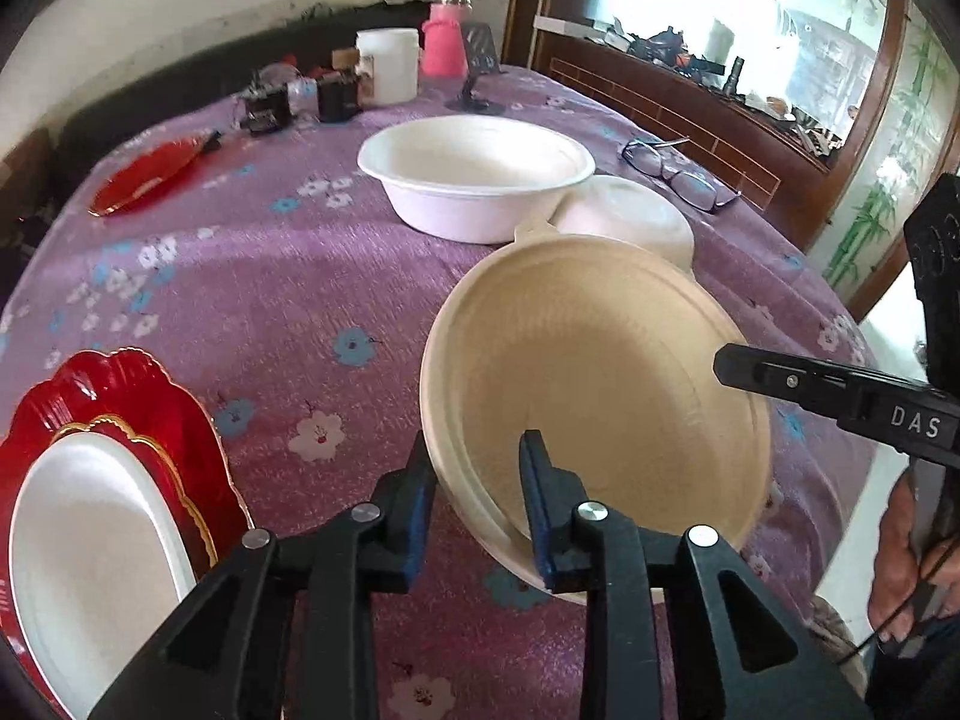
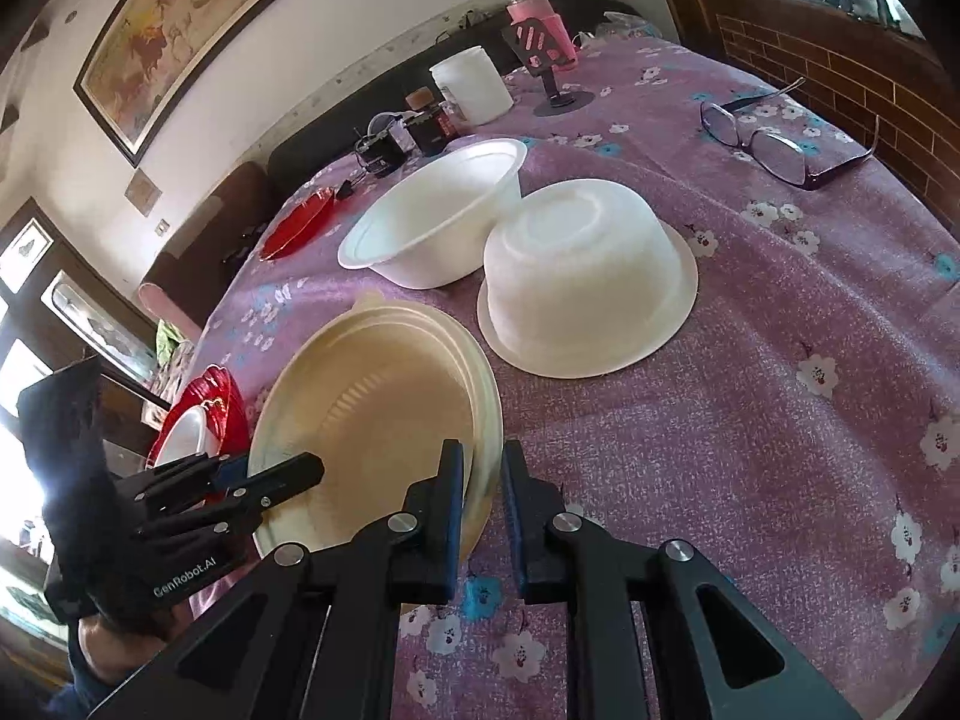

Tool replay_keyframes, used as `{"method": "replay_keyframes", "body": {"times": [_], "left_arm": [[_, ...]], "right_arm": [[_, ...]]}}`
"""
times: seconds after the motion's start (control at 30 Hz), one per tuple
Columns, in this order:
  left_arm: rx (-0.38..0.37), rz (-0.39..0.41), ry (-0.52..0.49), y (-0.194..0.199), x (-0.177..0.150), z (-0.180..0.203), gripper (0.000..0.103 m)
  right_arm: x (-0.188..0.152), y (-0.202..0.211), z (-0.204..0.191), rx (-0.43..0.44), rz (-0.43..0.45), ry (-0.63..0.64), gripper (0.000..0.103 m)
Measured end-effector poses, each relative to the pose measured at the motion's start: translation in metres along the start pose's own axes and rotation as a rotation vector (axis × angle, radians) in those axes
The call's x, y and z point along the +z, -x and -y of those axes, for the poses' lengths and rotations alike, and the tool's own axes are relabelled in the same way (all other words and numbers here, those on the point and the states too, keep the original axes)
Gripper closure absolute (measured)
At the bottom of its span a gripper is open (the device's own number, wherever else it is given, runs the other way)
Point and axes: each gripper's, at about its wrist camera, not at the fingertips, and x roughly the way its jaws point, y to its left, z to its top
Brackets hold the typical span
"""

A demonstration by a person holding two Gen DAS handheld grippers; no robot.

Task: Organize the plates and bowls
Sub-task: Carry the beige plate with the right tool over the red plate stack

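Tan bowl [image 1: 594, 372] rim between both grippers' jaws; seemingly tilted.

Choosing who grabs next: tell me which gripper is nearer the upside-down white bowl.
Right. The right gripper is at the beige dish's rim on the side toward the upside-down white bowl. The left gripper is at the dish's other side, farther away.

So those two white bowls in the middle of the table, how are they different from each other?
The far white bowl stands right way up, its hollow open to view; the near white bowl is turned upside down, base on top and rim flat on the purple tablecloth. The far one sits closer to the jars, the near one closer to the glasses. Neither is gripped. Both look like the same plain white disposable kind, side by side.
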Motion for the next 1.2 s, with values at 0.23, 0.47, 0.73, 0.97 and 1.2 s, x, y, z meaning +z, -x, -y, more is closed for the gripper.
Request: {"method": "replay_keyframes", "body": {"times": [0.23,0.47,0.73,0.97,1.2], "left_arm": [[0.026,0.02,-0.009,-0.004,-0.009,0.008,0.071],[0.037,0.052,-0.005,0.003,-0.015,0.005,0.078],[0.066,0.086,-0.024,0.012,-0.017,0.007,0.078],[0.085,0.117,-0.027,0.021,-0.018,0.007,0.078],[0.102,0.15,-0.029,0.032,-0.018,0.007,0.078]], "right_arm": [[-0.007,-0.003,-0.006,-0.005,0.005,0.023,0.09],[-0.012,0.001,-0.011,0.002,0.015,0.022,0.09],[-0.013,0.006,-0.018,0.006,0.023,0.025,0.09],[-0.014,0.008,-0.023,0.013,0.029,0.03,0.09],[-0.013,0.013,-0.03,0.021,0.042,0.04,0.09]]}}
